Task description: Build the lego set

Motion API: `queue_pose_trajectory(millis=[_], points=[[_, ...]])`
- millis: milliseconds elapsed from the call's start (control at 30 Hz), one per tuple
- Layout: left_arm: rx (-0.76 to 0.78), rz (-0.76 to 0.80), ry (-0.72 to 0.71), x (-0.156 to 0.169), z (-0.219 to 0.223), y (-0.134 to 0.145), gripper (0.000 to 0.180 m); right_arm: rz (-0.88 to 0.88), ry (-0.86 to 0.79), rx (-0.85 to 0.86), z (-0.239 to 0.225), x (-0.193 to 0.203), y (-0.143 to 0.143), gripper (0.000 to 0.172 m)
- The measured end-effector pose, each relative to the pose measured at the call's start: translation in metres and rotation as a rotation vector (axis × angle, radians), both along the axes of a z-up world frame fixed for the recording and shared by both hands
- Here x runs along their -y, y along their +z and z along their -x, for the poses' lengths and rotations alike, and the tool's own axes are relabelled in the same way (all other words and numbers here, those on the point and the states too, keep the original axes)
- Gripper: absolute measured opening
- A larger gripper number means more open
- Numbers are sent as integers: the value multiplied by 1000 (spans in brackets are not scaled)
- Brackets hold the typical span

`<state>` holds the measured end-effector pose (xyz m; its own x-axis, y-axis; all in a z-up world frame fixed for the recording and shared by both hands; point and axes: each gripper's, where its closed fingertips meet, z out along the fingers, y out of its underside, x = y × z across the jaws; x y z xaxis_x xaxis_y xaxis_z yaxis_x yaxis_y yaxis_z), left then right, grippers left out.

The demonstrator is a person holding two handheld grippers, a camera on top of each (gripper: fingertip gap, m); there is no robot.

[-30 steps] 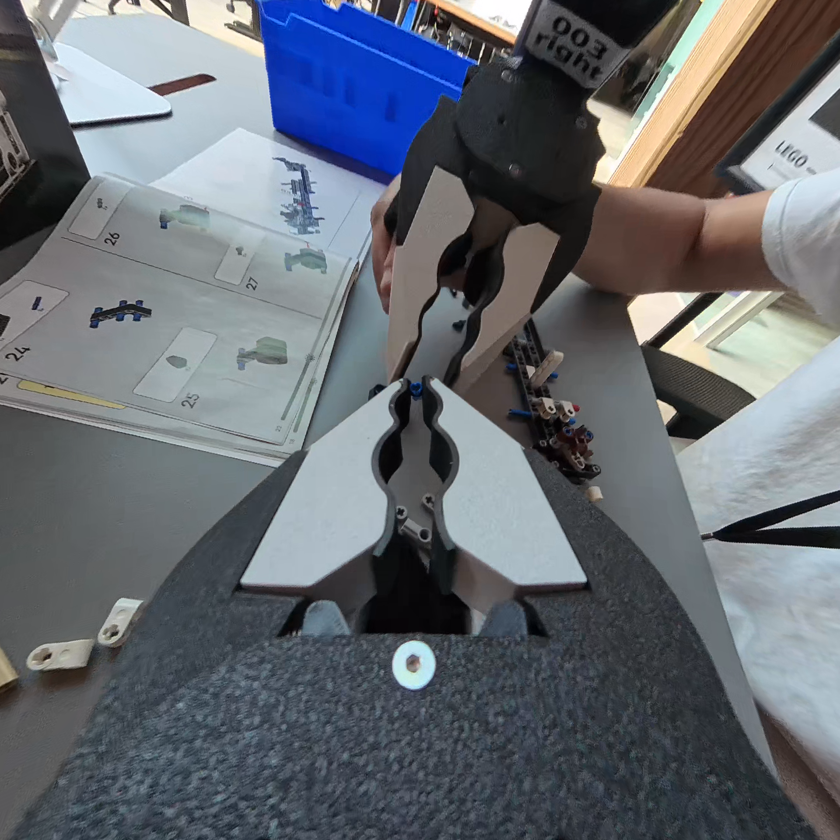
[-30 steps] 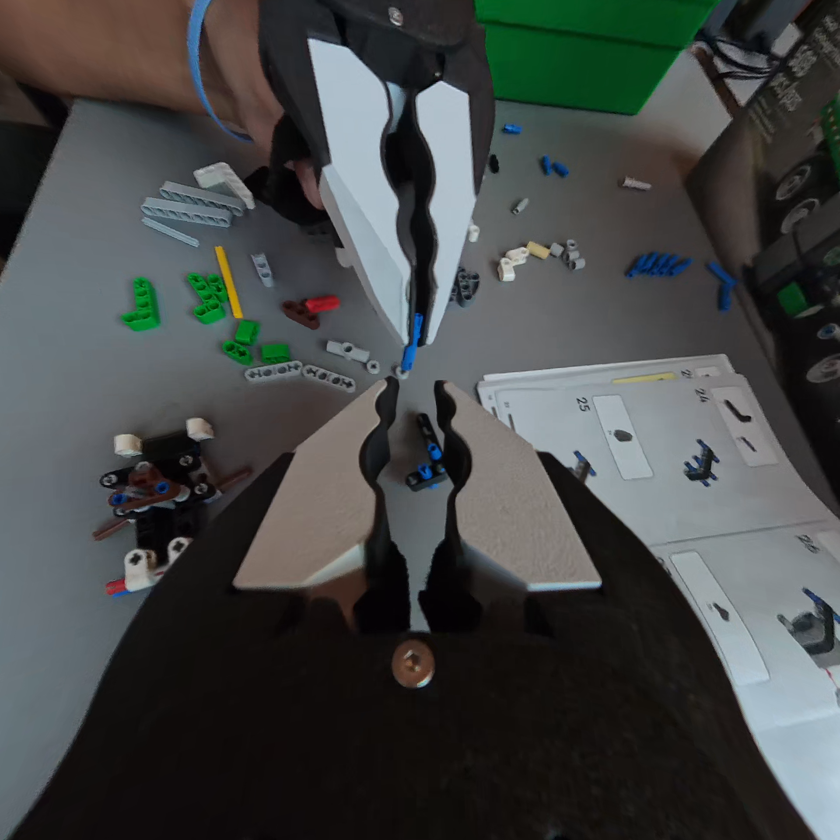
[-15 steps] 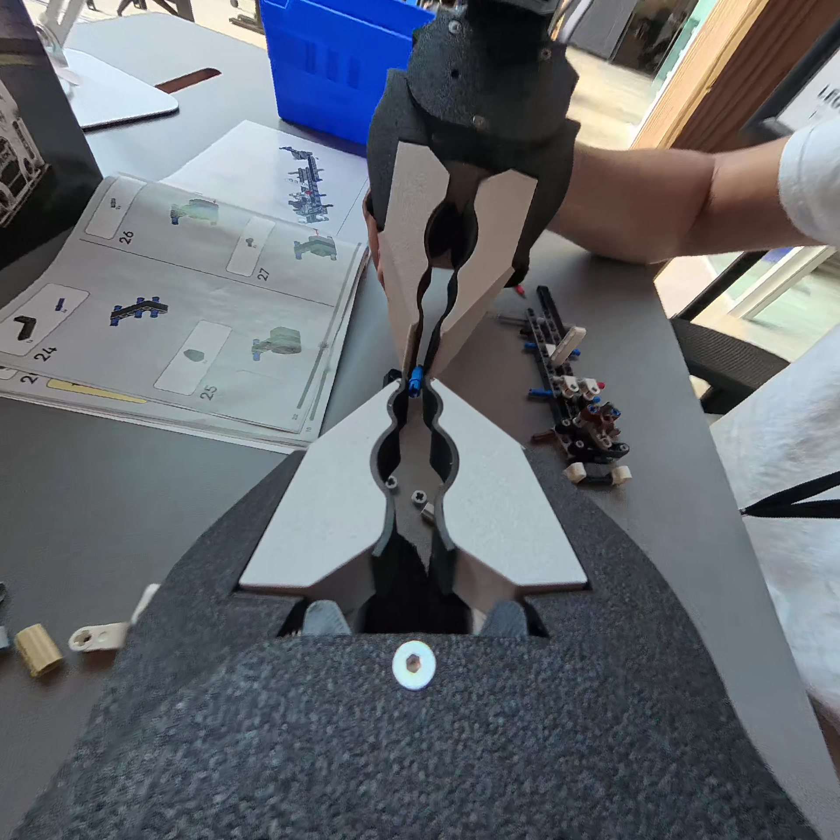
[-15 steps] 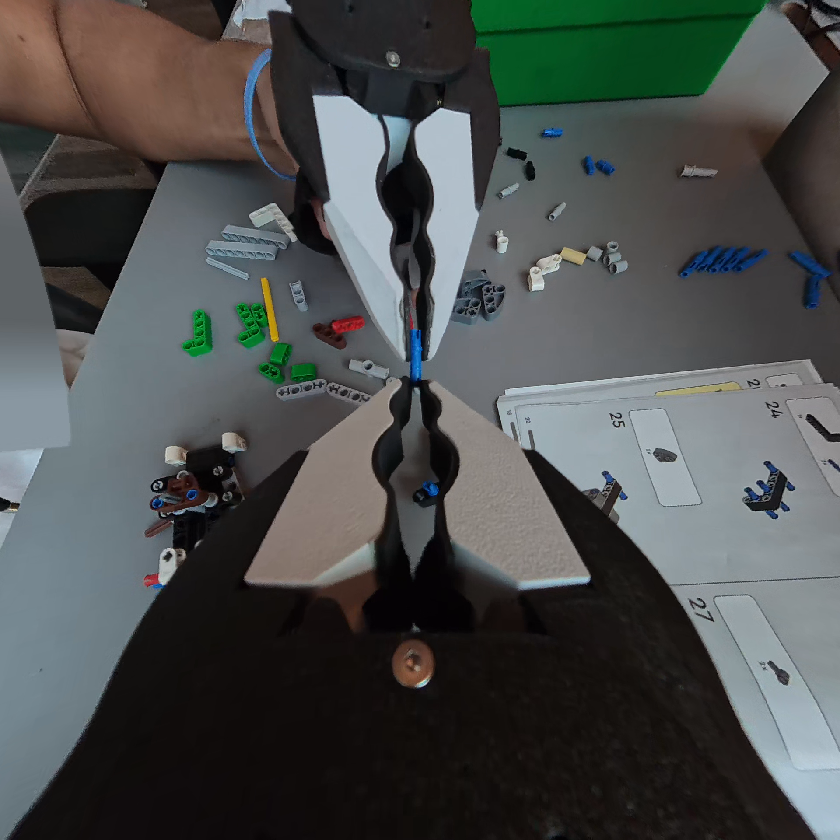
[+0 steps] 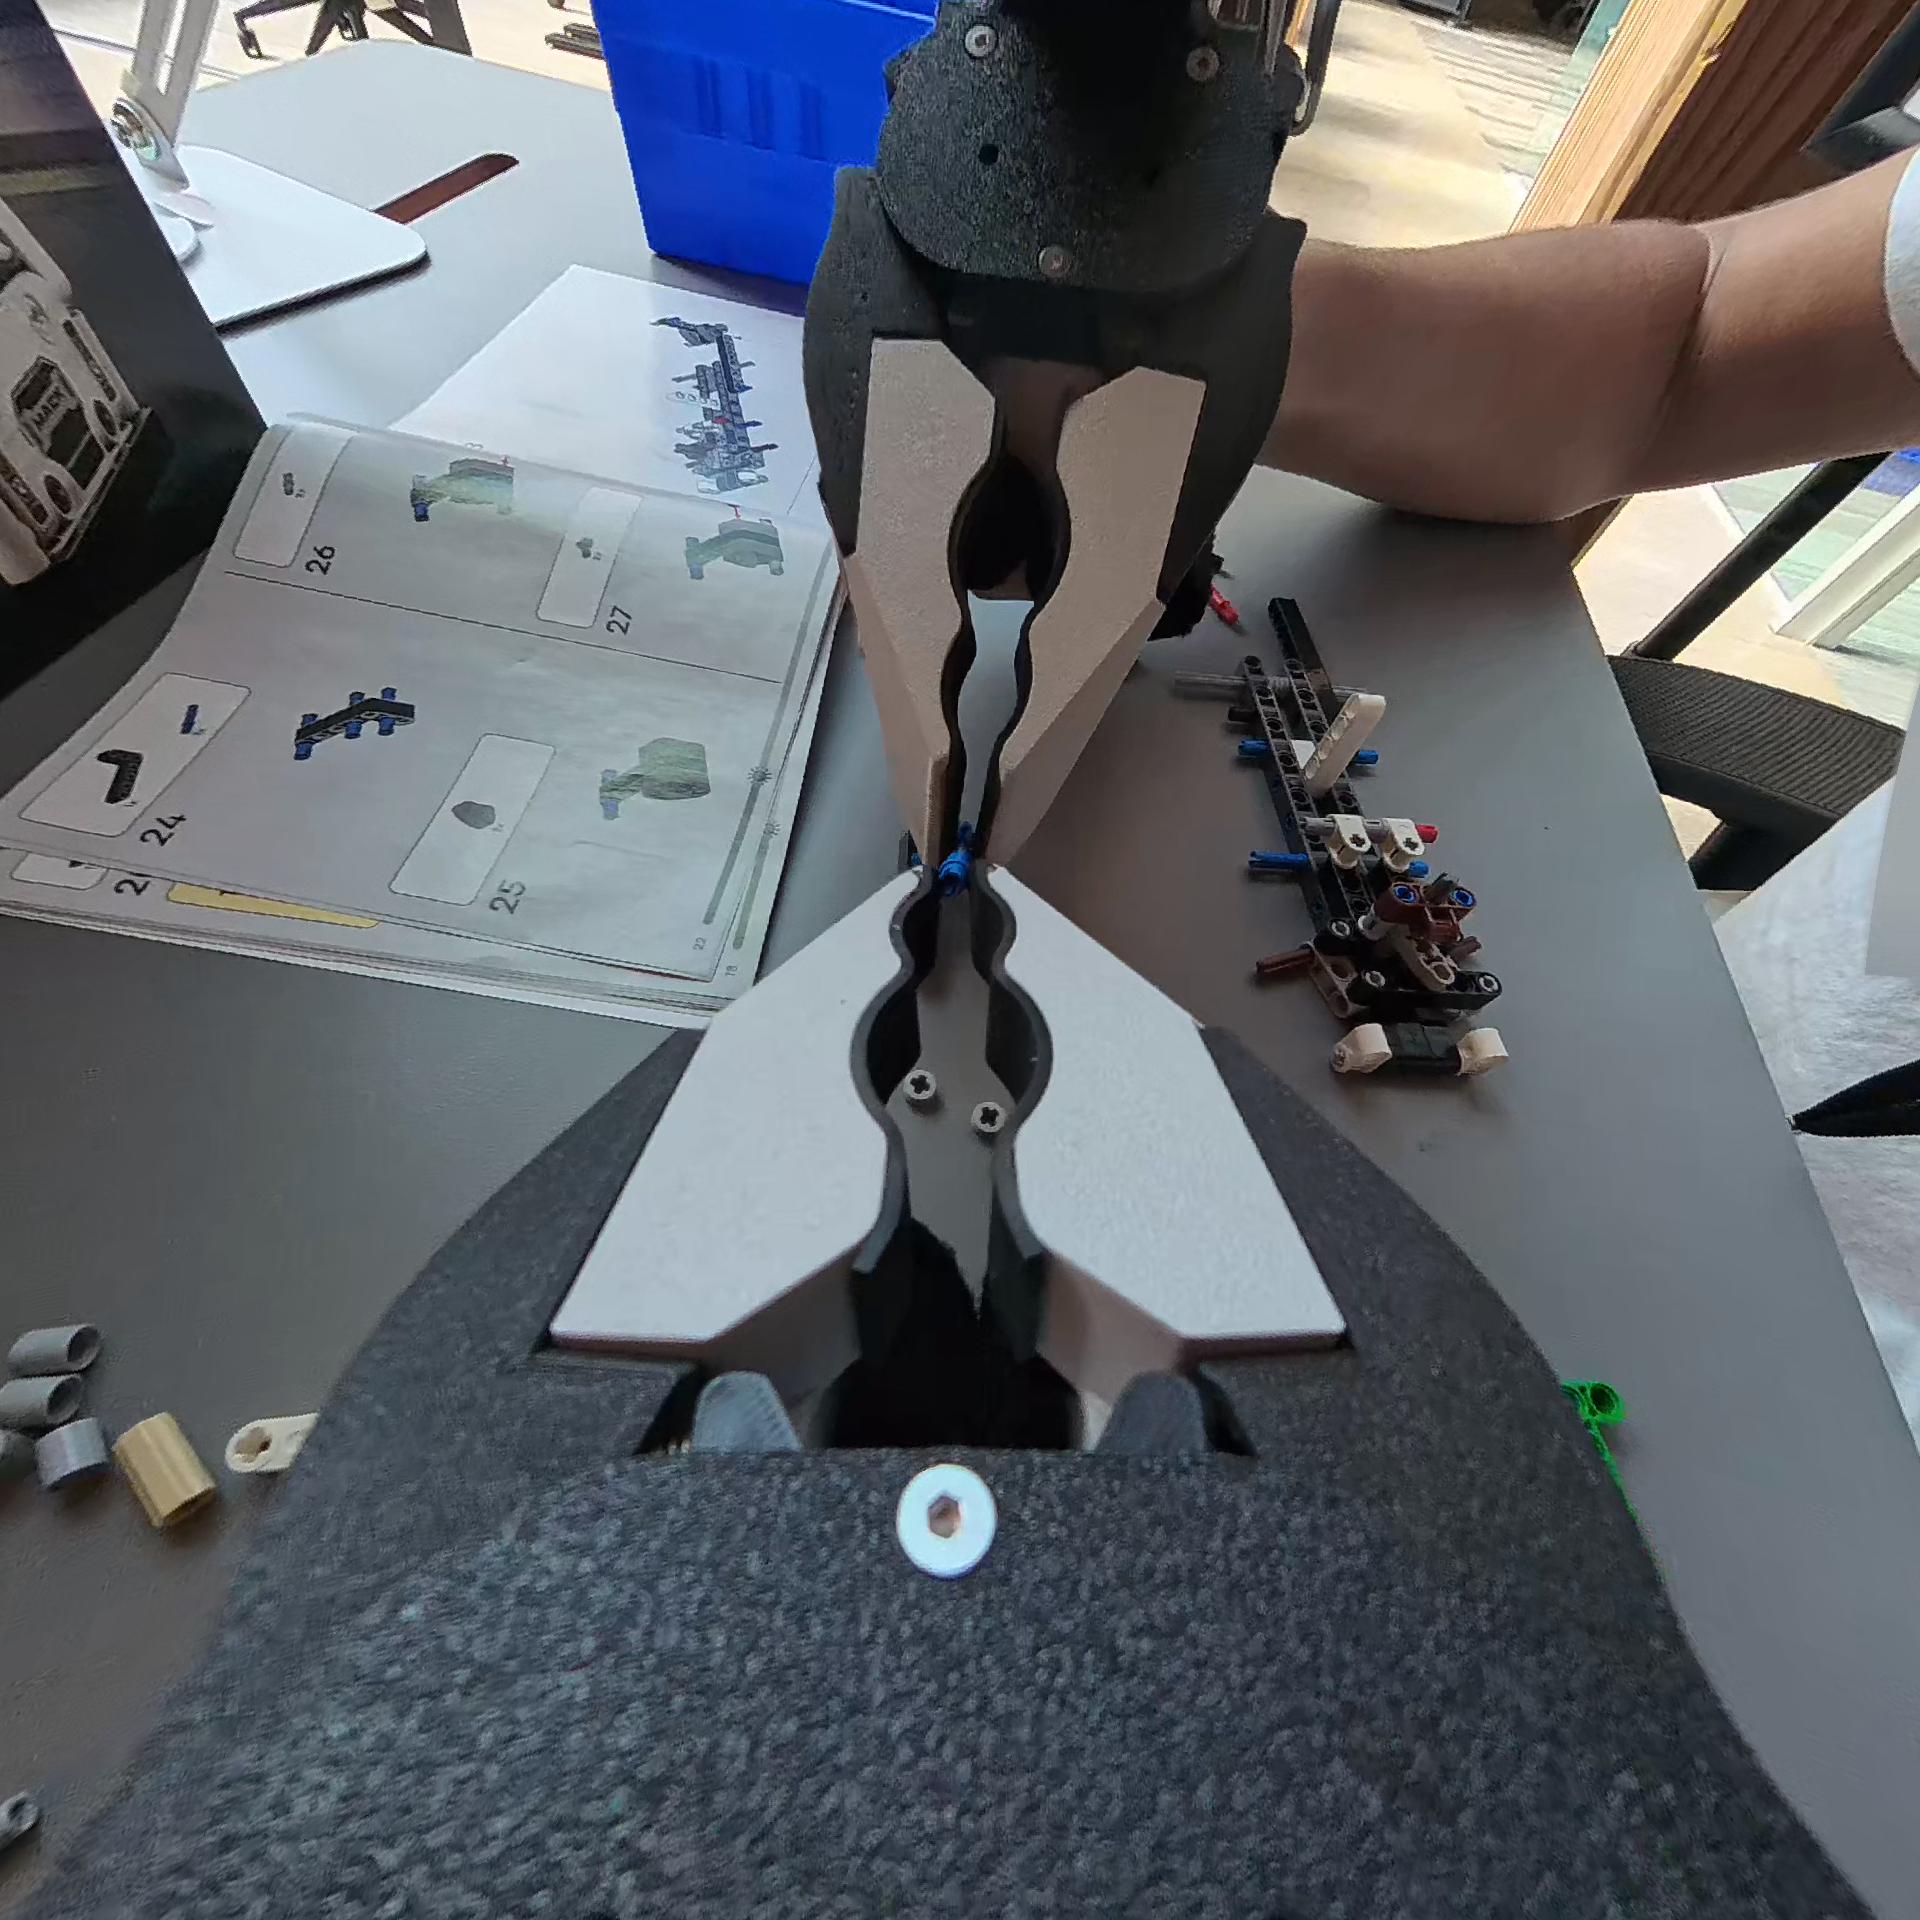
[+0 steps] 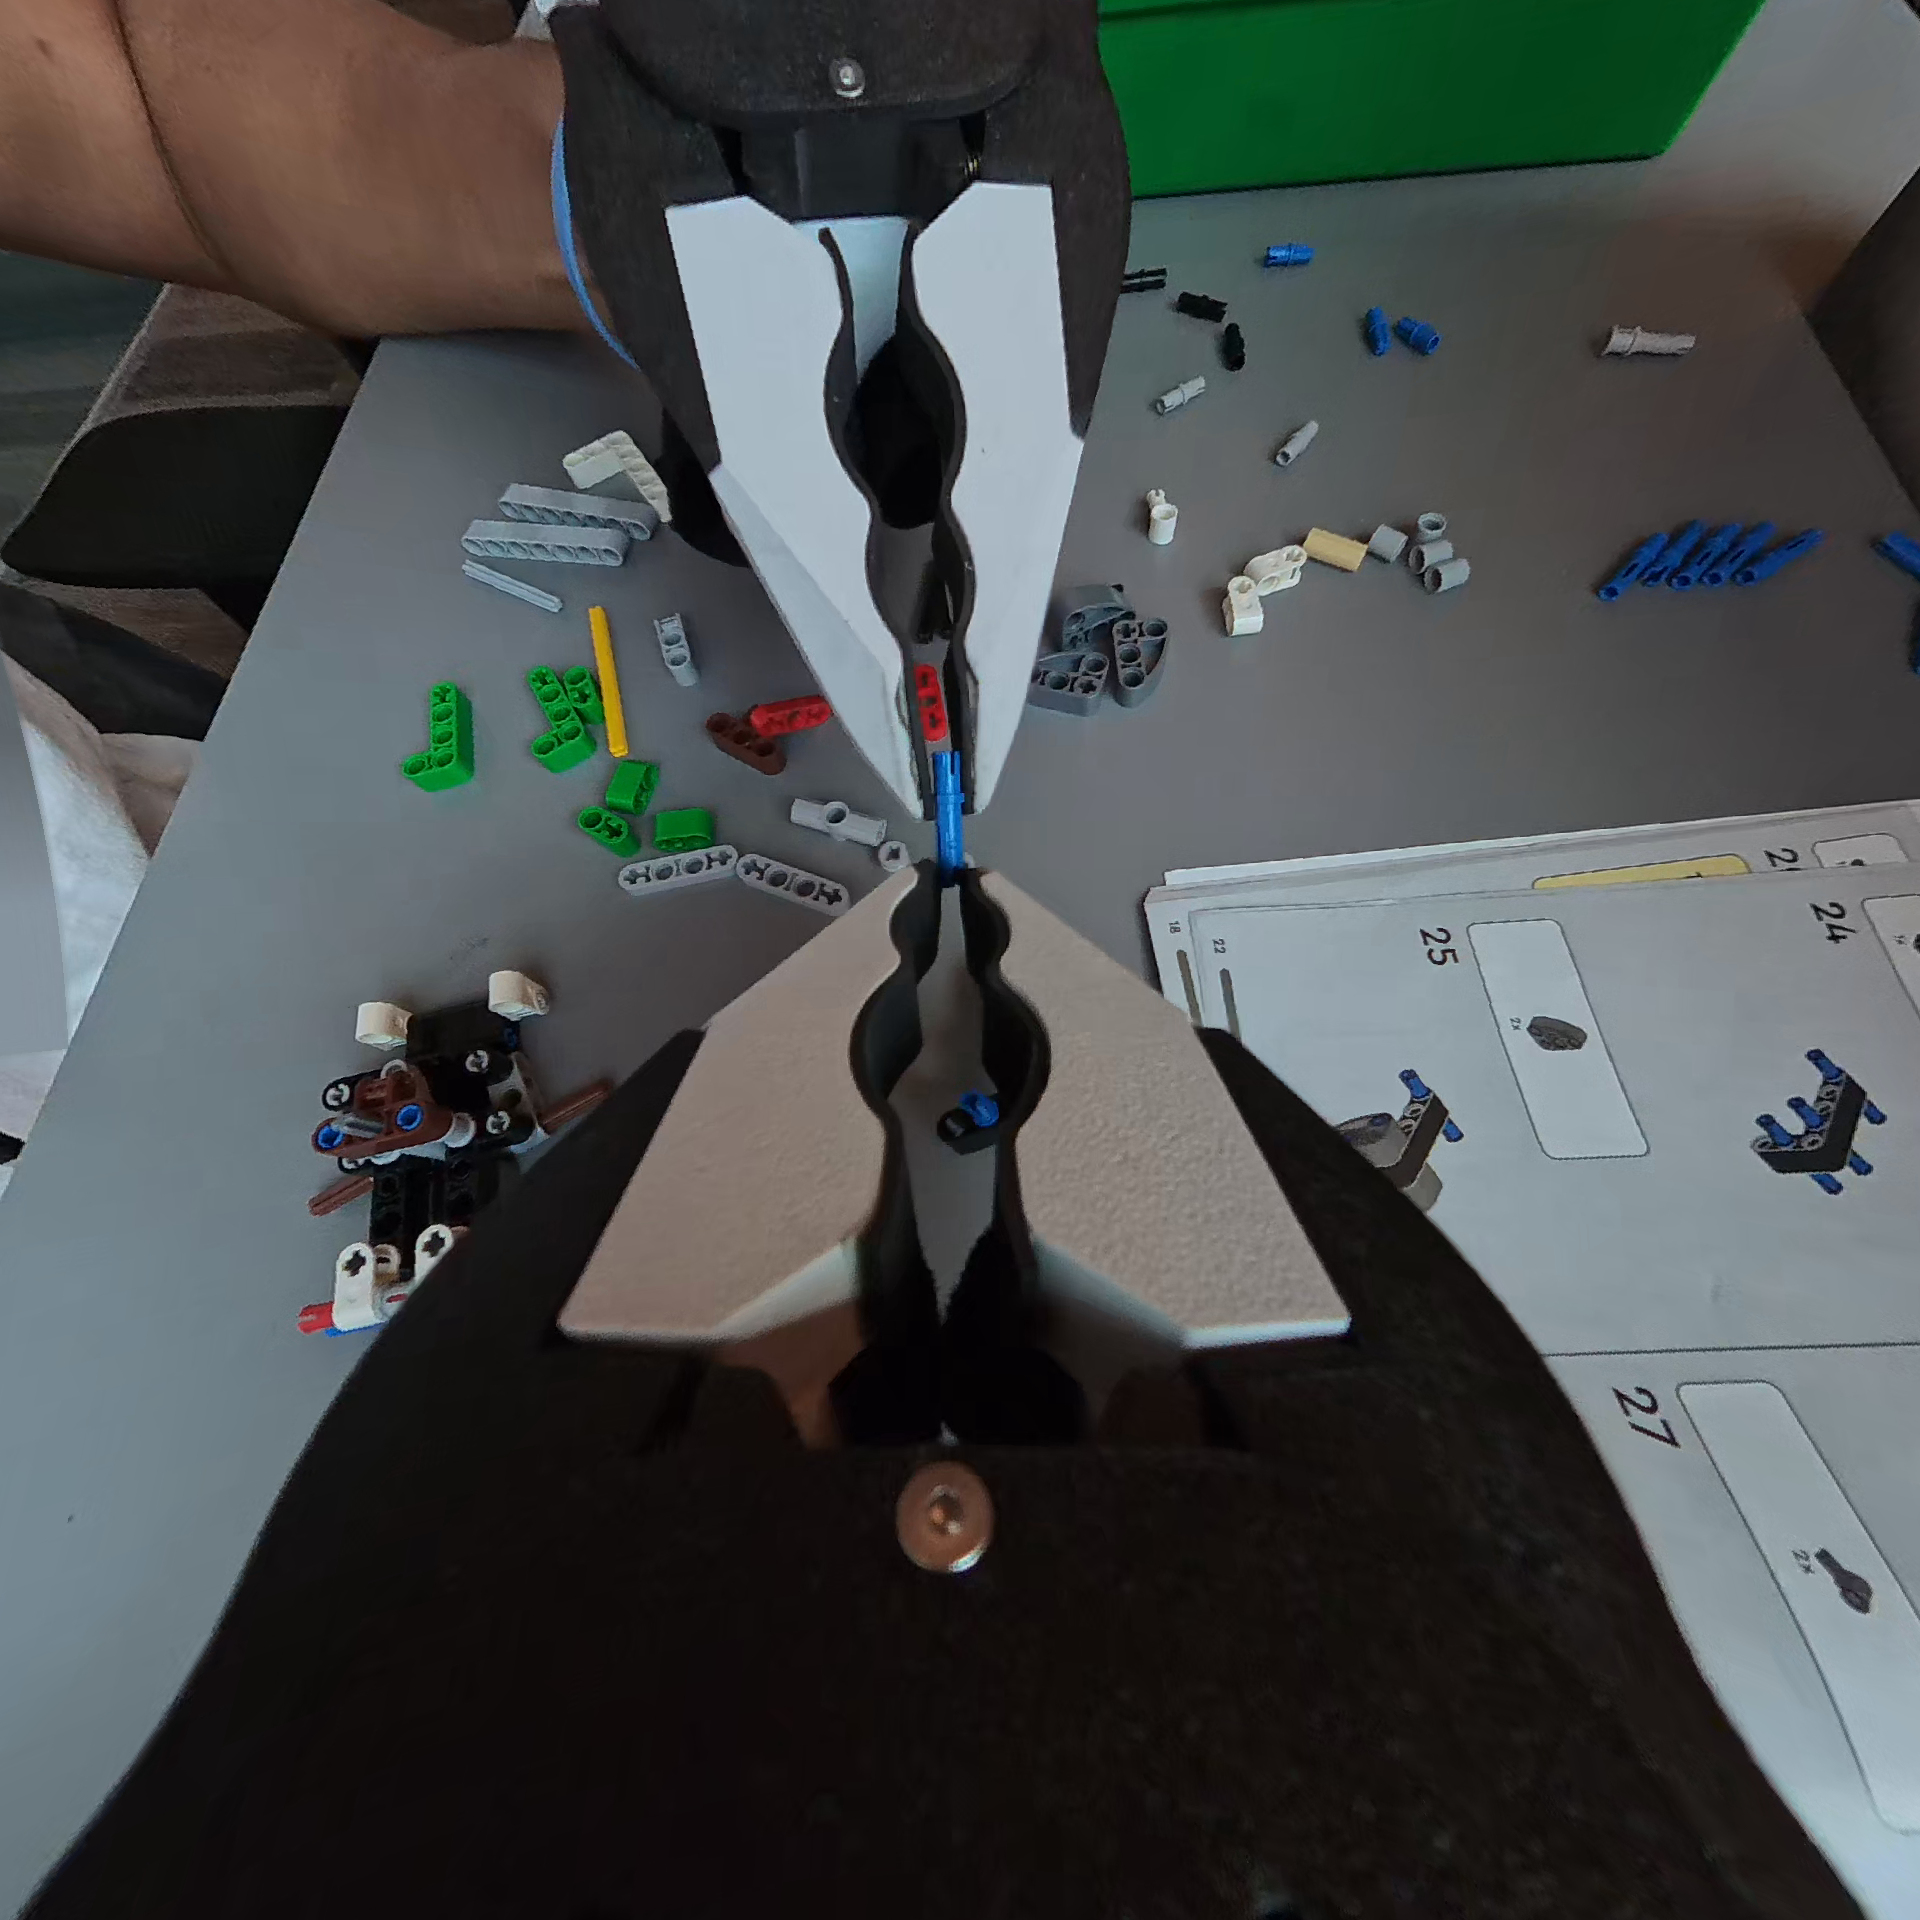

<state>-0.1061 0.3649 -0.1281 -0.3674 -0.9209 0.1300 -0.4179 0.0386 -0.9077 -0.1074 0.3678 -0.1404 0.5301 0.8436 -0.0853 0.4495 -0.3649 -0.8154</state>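
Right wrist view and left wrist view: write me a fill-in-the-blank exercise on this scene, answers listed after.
1. Both the left hand-held gripper and the right hand-held gripper pinch one small ____ pin.
2. The storage bin at the table's far edge in the right wrist view is ____.
3. The open instruction booklet lies on the ____.

Missing words: blue; green; table

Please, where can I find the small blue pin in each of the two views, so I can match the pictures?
Left wrist view: the blue pin is at centre, where the left gripper meets the right gripper tip to tip.
Right wrist view: the blue pin is at centre, spanning both grippers' tips.
Shared landmark: the open instruction booklet.
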Motion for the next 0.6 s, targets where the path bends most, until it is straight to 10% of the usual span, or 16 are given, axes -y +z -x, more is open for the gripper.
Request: queue_pose_trajectory(millis=[600], points=[[-161, -323, 78, -6, -1, -34, 3, -10, -23, 340, -26, 5, -31, 27]])
